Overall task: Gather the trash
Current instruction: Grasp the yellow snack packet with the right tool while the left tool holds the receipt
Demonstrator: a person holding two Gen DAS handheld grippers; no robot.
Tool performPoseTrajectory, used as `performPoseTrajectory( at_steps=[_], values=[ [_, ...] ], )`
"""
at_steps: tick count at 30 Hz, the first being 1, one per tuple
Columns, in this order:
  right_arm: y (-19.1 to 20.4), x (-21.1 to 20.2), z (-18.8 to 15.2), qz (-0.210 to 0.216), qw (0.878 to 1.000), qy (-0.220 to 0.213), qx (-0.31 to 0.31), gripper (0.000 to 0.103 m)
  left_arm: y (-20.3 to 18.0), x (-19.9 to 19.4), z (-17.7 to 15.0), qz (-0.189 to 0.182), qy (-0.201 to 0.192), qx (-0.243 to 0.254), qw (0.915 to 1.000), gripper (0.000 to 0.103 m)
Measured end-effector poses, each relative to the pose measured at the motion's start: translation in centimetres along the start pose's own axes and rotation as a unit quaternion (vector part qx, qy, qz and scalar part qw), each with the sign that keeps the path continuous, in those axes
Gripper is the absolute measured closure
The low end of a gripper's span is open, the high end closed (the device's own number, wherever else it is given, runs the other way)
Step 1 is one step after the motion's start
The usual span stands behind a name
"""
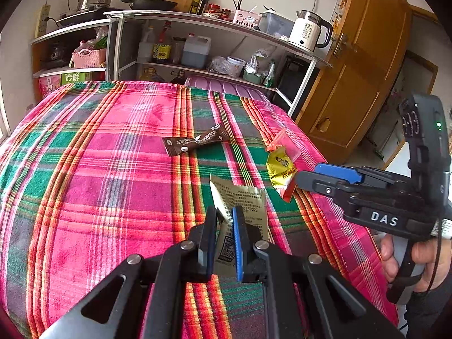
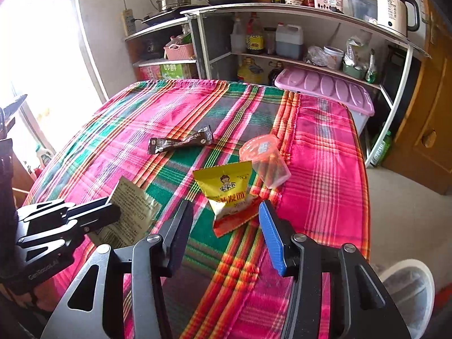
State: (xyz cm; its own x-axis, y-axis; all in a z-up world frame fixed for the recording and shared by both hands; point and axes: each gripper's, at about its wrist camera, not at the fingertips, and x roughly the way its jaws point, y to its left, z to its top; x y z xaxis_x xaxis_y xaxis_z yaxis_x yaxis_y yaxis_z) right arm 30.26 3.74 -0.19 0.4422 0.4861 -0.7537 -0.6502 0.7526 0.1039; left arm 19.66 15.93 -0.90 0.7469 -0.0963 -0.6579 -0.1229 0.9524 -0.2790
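Between L fingers [image 1: 238,243], tan wrapper [image 1: 240,197], seemingly pinched

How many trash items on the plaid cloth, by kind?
Snack/drink packets: 3 — beige packet clamped in the left gripper, yellow packet ahead of the open right gripper, brown coffee stick.
Clear plastic cups: 1 — cup lying on its side.
Total: 4

tablecloth [image 2: 319,169] pink-green plaid | packet [image 2: 226,183] yellow-red | sachet [image 2: 180,142] brown
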Motion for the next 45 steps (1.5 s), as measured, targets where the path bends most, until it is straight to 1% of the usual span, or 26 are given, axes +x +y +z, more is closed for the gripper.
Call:
performPoseTrajectory(
  at_steps=[5, 11, 12, 13, 14, 16, 18, 26, 33, 38, 45],
  values=[
    [0.2, 2.5, 0.7, -0.01, 1.0, 0.015, -0.02, 0.053, 1.4, -0.5, -0.1, -0.007, -0.005, -0.018, 0.9998, 0.091],
    [0.1, 3.8, 0.9, -0.019, 0.999, 0.031, -0.026, 0.053, 2.1, -0.3, -0.2, -0.022, -0.001, -0.03, 0.9993, 0.091],
    [0.2, 4.0, 0.8, -0.022, 0.999, 0.035, -0.028, 0.055, 2.1, -0.2, -0.2, -0.023, 0.0, -0.03, 0.9993, 0.091],
    [0.3, 4.2, 0.8, -0.025, 0.999, 0.036, -0.028, 0.061, 2.1, -0.2, -0.2, -0.024, 0.001, -0.03, 0.9993, 0.091],
    [0.3, 4.2, 0.7, -0.028, 0.999, 0.036, -0.026, 0.061, 2.1, -0.1, -0.2, -0.025, 0.001, -0.03, 0.9992, 0.091],
    [0.0, 4.0, 0.6, -0.025, 0.999, 0.033, -0.015, 0.065, 2.1, -0.1, -0.2, -0.025, 0.001, -0.03, 0.9992, 0.091],
    [-0.2, 3.5, 0.6, -0.02, 0.999, 0.029, -0.004, 0.066, 2.1, -0.1, -0.2, -0.023, 0.001, -0.03, 0.9993, 0.091],
    [0.0, -0.3, -0.7, -0.005, 1.0, 0.008, 0.022, 0.066, 0.8, -0.7, -0.6, -0.008, -0.006, -0.013, 0.9999, 0.091],
    [0.0, -4.8, -3.5, -0.002, 0.999, -0.01, 0.046, 0.066, -1.6, -2.8, -1.4, -0.007, -0.016, 0.004, 0.9998, 0.091],
    [-0.6, -8.3, -5.9, -0.01, 0.997, -0.026, 0.065, 0.066, -4.2, -4.2, -2.3, -0.005, -0.021, 0.023, 0.9995, 0.091],
    [-1.6, -12.1, -8.8, -0.028, 0.995, -0.045, 0.089, 0.066, -7.9, -5.5, -3.6, -0.021, -0.023, 0.047, 0.9984, 0.091]
  ],
)
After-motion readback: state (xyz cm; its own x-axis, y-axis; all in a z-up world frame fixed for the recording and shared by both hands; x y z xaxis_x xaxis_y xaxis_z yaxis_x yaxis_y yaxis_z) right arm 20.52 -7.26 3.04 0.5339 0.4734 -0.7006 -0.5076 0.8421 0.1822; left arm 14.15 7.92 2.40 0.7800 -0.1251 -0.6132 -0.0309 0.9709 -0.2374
